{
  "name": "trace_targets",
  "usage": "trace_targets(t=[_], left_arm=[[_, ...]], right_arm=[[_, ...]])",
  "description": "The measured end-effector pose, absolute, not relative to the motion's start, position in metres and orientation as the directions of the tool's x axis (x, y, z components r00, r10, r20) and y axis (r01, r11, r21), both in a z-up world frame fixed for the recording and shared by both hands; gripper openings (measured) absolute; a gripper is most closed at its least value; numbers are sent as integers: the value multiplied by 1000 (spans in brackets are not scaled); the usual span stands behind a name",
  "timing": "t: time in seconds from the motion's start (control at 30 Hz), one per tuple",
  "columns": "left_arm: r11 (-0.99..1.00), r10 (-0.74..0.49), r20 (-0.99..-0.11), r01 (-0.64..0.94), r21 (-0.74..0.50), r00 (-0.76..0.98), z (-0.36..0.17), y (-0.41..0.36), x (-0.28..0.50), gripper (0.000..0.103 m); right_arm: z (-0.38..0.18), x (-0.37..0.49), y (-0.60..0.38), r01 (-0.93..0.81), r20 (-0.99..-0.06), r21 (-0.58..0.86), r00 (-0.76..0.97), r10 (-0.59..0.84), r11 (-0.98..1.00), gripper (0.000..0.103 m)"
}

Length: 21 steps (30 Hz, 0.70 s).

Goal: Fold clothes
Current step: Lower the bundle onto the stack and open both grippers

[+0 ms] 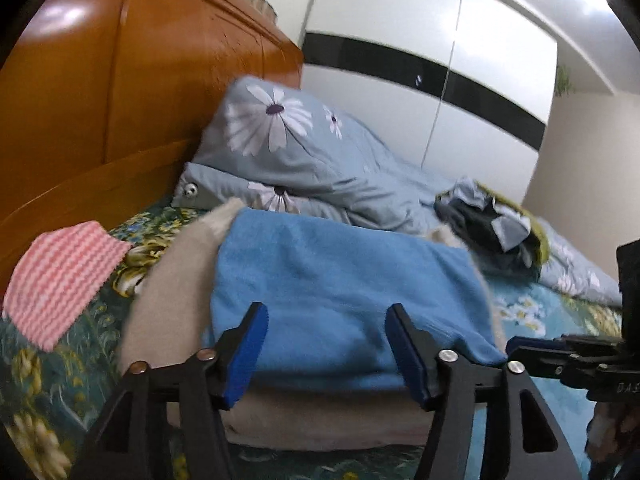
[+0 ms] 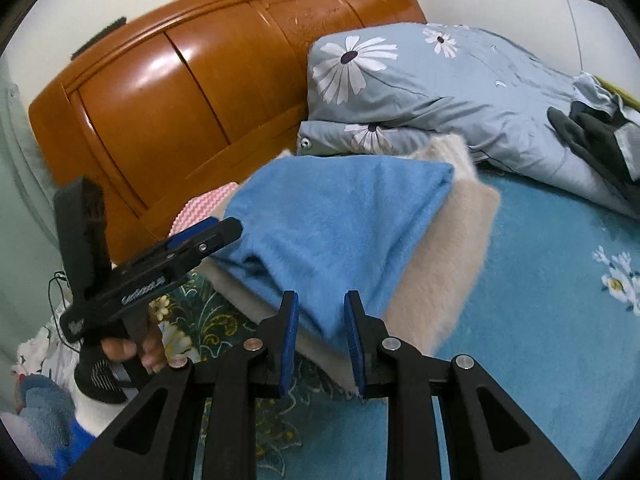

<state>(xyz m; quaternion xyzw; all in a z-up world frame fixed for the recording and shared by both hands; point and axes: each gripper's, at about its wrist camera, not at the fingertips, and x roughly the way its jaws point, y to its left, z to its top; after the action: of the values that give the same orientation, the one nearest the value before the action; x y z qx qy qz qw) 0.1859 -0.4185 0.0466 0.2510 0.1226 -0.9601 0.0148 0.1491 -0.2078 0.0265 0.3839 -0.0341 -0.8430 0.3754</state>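
Observation:
A folded blue fleece cloth (image 1: 332,264) (image 2: 344,216) lies on a folded beige fuzzy garment (image 1: 172,280) (image 2: 452,248) on the bed. My left gripper (image 1: 326,316) stands open at the blue cloth's near edge, its pads wide apart and pressing on nothing. In the right wrist view the left gripper (image 2: 224,232) reaches the cloth's left side, held by a hand (image 2: 132,352). My right gripper (image 2: 322,300) has a narrow gap. The cloth's near corner shows between its tips, flat and not pinched. The right gripper (image 1: 520,346) also appears at the cloth's right corner.
A pink-and-white striped cloth (image 1: 60,276) lies left of the stack, by the wooden headboard (image 1: 120,100). A flowered grey-blue pillow and quilt (image 1: 288,140) sit behind. A pile of dark and grey clothes (image 1: 488,220) lies at the back right. The floral sheet (image 2: 540,320) stretches right.

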Motion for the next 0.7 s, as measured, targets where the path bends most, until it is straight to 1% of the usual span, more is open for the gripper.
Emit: trace_targets(t=[0.07,0.13,0.27,0.33,0.37,0.43,0.53,0.6,0.63,0.7], left_arm=[[-964,5,-468,119,-236,-884,41,-411,198,70],[-957,-11,-473,145,-250,-881,33,-404,203,70],[-950,-14,-507,170,-263,-862,18,-391,208,71],[-947,-41,-541,206,-247,-840,7,-384,209,73],[-946,-55,-551,220,-238,-832,3,-382,209,74],[-942,-68,-571,241,-233,-818,-6,-381,209,76],[-933,-78,-594,268,-239,-800,-16,-382,206,83],[-927,-96,-607,293,-234,-789,-23,-383,205,88],[-926,-105,-612,302,-228,-784,-25,-383,205,90],[-925,-118,-620,314,-217,-776,-29,-382,204,97]], right_arm=[[20,159,-201,597,-623,338,-438,-649,-727,24],[12,167,-195,581,-635,333,-444,-632,-743,24],[-1,176,-193,576,-650,307,-455,-609,-758,25],[-6,178,-192,568,-651,303,-463,-602,-765,32],[-9,179,-191,564,-652,301,-467,-598,-769,38],[-15,181,-191,558,-654,294,-474,-589,-776,40],[-24,181,-194,556,-666,260,-489,-564,-789,47],[-30,181,-195,549,-673,248,-495,-550,-798,56],[-34,180,-194,544,-676,242,-500,-542,-803,57],[-42,180,-194,532,-684,230,-507,-525,-815,59]])
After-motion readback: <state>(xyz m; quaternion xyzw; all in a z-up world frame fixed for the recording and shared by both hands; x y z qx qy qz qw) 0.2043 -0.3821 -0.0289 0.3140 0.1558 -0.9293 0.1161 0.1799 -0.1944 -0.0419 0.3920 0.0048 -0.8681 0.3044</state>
